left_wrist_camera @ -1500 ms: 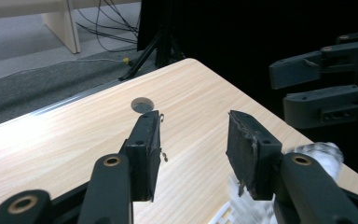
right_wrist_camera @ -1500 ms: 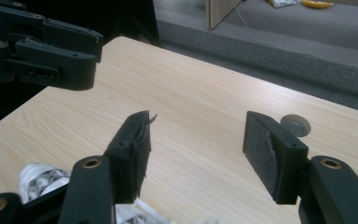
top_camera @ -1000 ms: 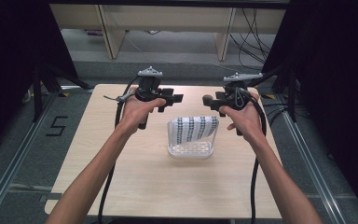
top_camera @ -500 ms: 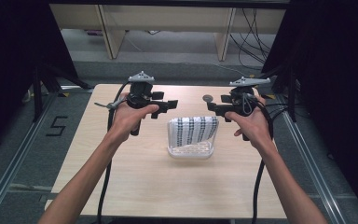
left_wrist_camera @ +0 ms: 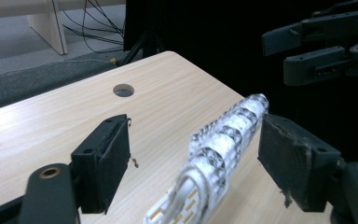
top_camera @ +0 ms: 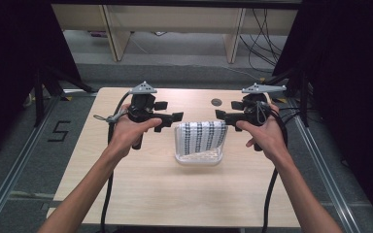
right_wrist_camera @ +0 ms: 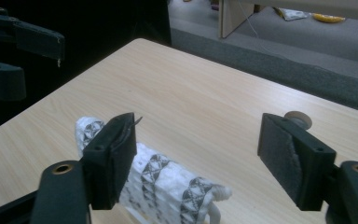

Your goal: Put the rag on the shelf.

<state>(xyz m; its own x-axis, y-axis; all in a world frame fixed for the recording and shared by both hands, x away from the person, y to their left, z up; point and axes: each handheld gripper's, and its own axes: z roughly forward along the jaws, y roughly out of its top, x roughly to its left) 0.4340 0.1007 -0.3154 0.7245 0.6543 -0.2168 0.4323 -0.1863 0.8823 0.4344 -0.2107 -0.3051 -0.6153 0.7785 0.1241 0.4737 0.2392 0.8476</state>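
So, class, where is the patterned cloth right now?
In the high view, the patterned cloth drapes over a clear container at the table's centre, between both grippers.

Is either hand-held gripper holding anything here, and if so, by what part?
Nothing is held. The left hand-held gripper and right hand-held gripper are both open, raised either side of the patterned cloth draped over the clear container.

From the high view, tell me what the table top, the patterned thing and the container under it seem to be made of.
Table top: pale wood-grain board, probably laminate; matt, with fine straight grain lines.
Patterned cloth: looks like soft textile, perhaps a towel; white with dark woven-looking bands, nubbly in the right gripper view.
Container: seems clear plastic; the table shows through its glossy rim, though glass cannot be ruled out.
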